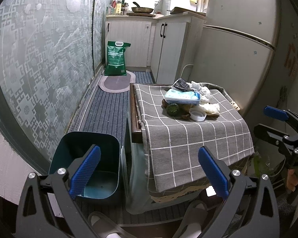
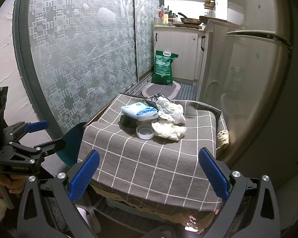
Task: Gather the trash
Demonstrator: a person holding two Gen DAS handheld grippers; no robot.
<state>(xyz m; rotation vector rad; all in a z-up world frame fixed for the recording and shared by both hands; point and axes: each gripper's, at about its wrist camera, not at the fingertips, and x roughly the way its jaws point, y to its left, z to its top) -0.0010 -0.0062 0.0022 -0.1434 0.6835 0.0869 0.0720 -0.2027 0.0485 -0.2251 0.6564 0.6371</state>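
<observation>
Trash heap, topped by a pale blue plastic wipes pack (image 2: 139, 111) beside crumpled white tissue (image 2: 169, 130), sits toward the counter's far edge. Left gripper (image 1: 149, 173) and right gripper (image 2: 148, 175): fingers wide, empty. Dark teal plastic bin (image 1: 85, 158) stands at the counter's left edge. Advice: take the top piece first, carry low.

Both wrist views were dim and cool-toned, with the strongest light at the far kitchen counter (image 1: 141, 15), where the wall behind the frying pan (image 1: 142, 9) was washed out nearly white. The refrigerator door (image 2: 254, 91) carried a soft, smeared sheen and faint reflections. Fisheye distortion bent the frosted patterned door (image 1: 45, 59) and the refrigerator into curves, and black vignetting filled the corners. The checked tablecloth (image 2: 153, 158) was evenly lit and sharp; shadow pooled beneath the table edge.
</observation>
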